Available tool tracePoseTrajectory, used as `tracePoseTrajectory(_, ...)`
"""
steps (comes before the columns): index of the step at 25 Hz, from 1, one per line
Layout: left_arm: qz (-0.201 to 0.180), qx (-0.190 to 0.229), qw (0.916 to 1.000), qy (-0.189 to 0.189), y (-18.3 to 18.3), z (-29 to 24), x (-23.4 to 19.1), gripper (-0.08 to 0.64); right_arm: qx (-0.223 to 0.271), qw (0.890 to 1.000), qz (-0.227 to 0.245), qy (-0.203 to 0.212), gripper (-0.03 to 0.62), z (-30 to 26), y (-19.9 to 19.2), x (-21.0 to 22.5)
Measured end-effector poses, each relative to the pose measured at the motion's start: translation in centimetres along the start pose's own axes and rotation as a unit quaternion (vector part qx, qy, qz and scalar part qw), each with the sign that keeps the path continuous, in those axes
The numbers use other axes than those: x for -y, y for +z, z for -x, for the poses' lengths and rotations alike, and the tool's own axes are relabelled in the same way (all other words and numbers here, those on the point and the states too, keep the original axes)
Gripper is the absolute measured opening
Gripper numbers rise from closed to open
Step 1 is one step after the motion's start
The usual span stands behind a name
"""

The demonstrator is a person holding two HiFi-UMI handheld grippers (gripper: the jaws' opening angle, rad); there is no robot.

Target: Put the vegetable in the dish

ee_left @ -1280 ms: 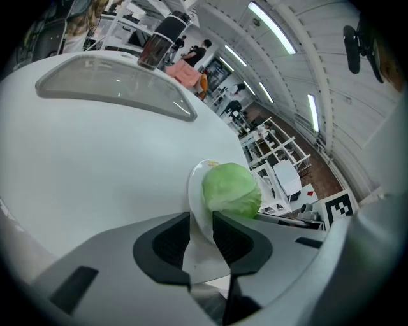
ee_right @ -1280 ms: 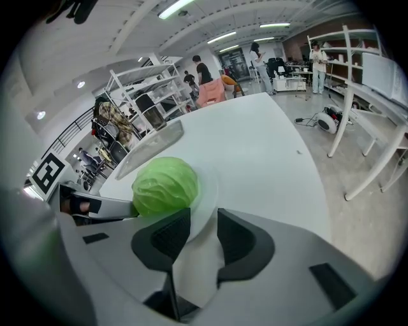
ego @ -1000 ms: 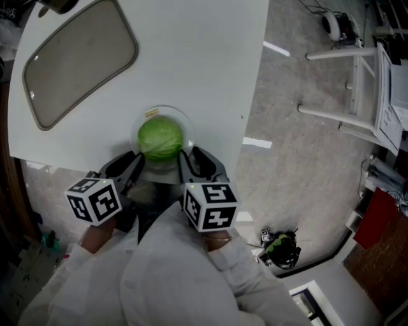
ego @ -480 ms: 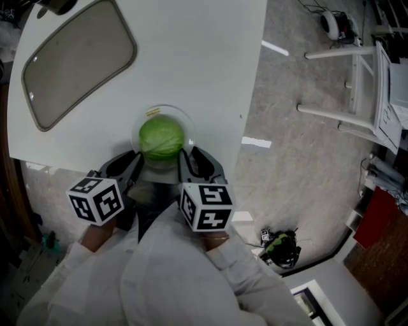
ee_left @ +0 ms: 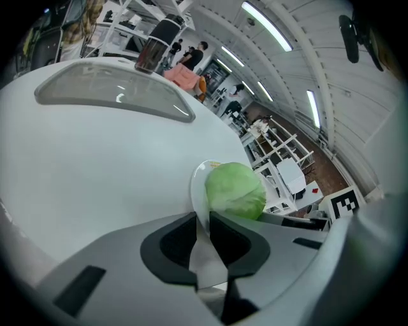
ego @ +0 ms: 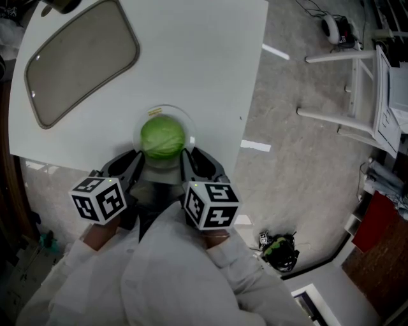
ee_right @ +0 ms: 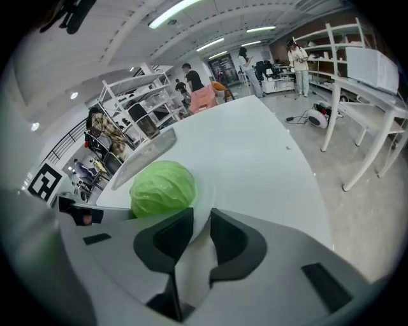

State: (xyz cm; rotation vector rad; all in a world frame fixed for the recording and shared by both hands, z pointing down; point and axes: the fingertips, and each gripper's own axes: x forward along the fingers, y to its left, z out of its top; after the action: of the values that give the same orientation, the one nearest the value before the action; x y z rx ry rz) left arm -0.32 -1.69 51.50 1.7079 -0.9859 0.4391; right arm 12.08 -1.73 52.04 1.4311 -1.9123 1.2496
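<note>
Note the jaws of the right hand-held gripper (ee_right: pixel 201 219), just closing round the rim of the dish (ego: pixel 189 127), not yet tight. Read the left hand-held gripper (ee_left: pixel 203 219) as clamped on that rim. Find the cabbage (ego: pixel 162 137) already in the dish, at the near edge of the bench (ego: pixel 204 63). Next: finish the clamp, lift level.

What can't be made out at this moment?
Yellow label on the dish rim, head view: too small to read.
Right gripper, its own view: jaws have just been closing around dish rim; contact unclear against white table.
Dark object, head view: cut by top edge.
</note>
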Motion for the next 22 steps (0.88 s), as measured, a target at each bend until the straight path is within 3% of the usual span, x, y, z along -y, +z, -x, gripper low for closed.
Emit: tracePoseTrajectory(22, -0.049, 0.03, 0.9977, 0.037, 0.6, 1.2, 0.2, 0.069, 0.001, 0.999, 0.028, 0.035, 0.08, 0.2, 1.6, -1.2)
